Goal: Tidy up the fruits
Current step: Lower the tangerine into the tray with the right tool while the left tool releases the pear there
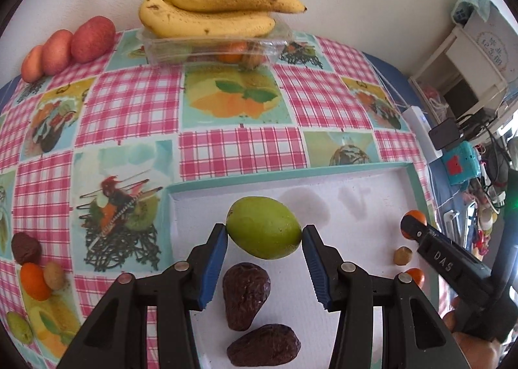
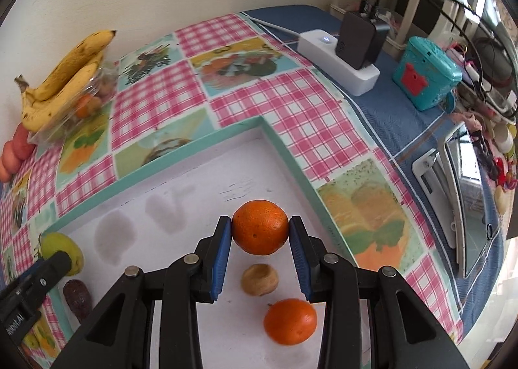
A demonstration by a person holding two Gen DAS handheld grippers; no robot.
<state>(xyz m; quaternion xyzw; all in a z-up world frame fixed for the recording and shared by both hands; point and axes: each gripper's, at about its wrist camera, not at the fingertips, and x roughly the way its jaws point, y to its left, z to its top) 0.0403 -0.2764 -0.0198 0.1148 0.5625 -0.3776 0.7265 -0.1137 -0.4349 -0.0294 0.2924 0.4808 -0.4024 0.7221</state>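
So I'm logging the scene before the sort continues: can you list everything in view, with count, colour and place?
green fruit: one, held over the tray
dark wrinkled fruits: two, brown, in the tray
oranges: one held, one in the tray
small tan fruit: one, in the tray
tray: one, white with teal rim, on the checked cloth
bananas: one bunch, yellow, on a clear box
red fruits: three, by the wall
loose fruits: several, on the cloth at left
power strip: white, with black adapter
left hand-held gripper: one
right hand-held gripper: one
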